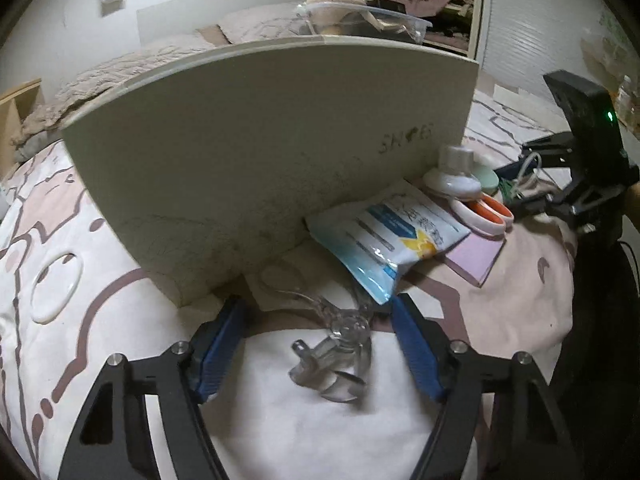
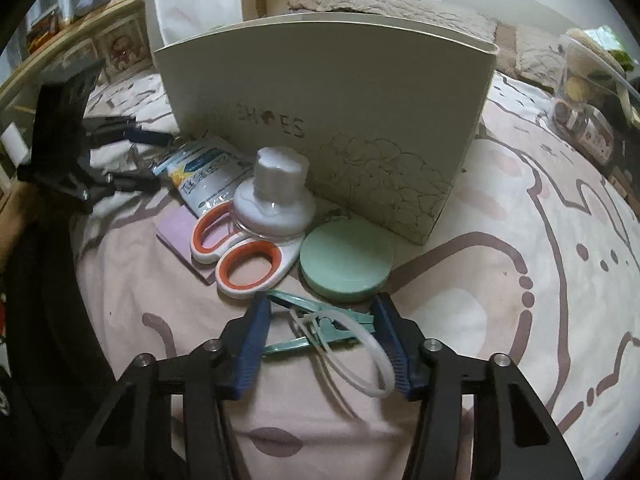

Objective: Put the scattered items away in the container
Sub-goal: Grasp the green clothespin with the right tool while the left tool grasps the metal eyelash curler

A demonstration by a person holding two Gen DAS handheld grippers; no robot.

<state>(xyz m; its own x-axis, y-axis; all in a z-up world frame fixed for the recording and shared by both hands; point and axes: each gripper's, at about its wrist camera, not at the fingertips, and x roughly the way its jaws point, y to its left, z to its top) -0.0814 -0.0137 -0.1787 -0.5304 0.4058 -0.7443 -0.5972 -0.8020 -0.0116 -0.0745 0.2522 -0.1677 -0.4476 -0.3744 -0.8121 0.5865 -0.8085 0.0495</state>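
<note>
The container is a cream shoe box (image 1: 260,140) (image 2: 320,120) standing on the bed. In the left wrist view a clear plastic clip (image 1: 344,344) lies on the sheet between the blue pads of my left gripper (image 1: 318,304), which do not touch it. In the right wrist view my right gripper (image 2: 320,300) is shut on a teal clip (image 2: 340,326) with a white loop (image 2: 360,356) hanging from it. Just beyond lie orange-and-white scissors (image 2: 240,256), a green round disc (image 2: 346,264), a white squat bottle (image 2: 276,200), a blue-and-white packet (image 2: 200,176) and a pink pad (image 2: 176,232).
A white ring (image 1: 56,288) lies on the sheet left of the box. A clear tub of oddments (image 2: 588,92) stands at the far right of the bed. A white bag (image 2: 192,0) and wooden shelves stand behind the box. The patterned sheet (image 2: 520,280) spreads to the right.
</note>
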